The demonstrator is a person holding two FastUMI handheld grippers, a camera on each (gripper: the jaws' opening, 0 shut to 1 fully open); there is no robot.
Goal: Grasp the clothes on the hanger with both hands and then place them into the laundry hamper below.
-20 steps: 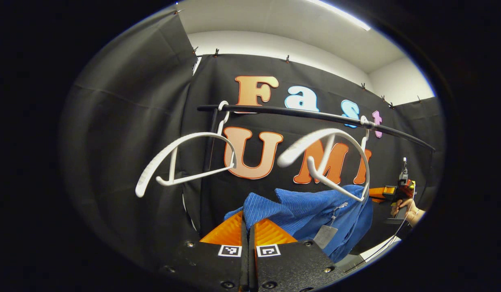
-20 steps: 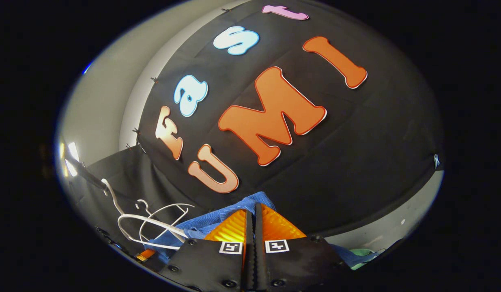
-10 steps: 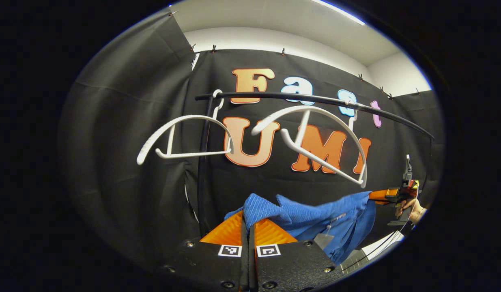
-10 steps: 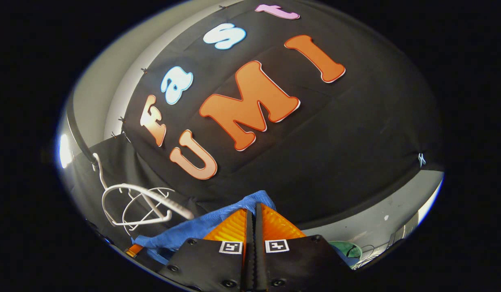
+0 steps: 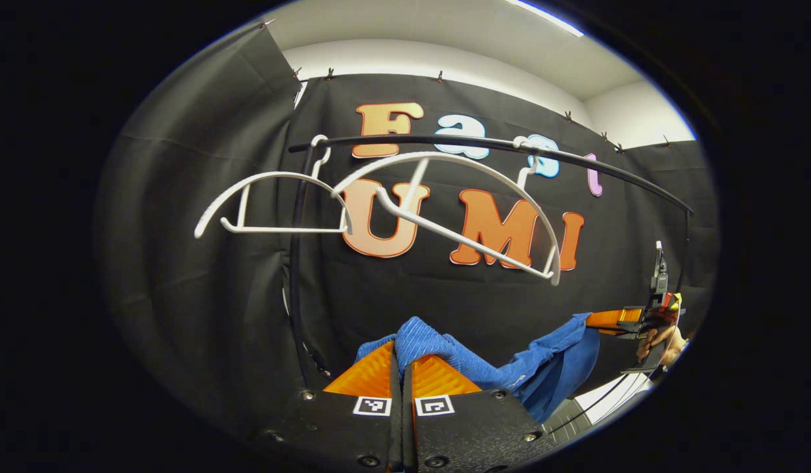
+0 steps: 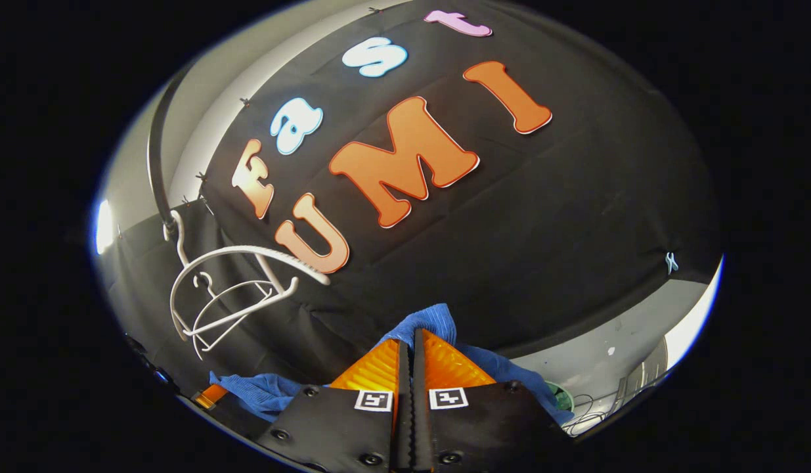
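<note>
Blue cloth (image 5: 543, 368) hangs slack between your two hand-held grippers, clear below the hanger (image 5: 458, 210). Left hand-held gripper (image 5: 401, 351) and right (image 6: 409, 341) each pinch a corner; keep both clamped and lower level. Left gripper view shows the far hand (image 5: 661, 341) at 3 o'clock; right gripper view shows floor (image 6: 615, 355) at 4.
</note>
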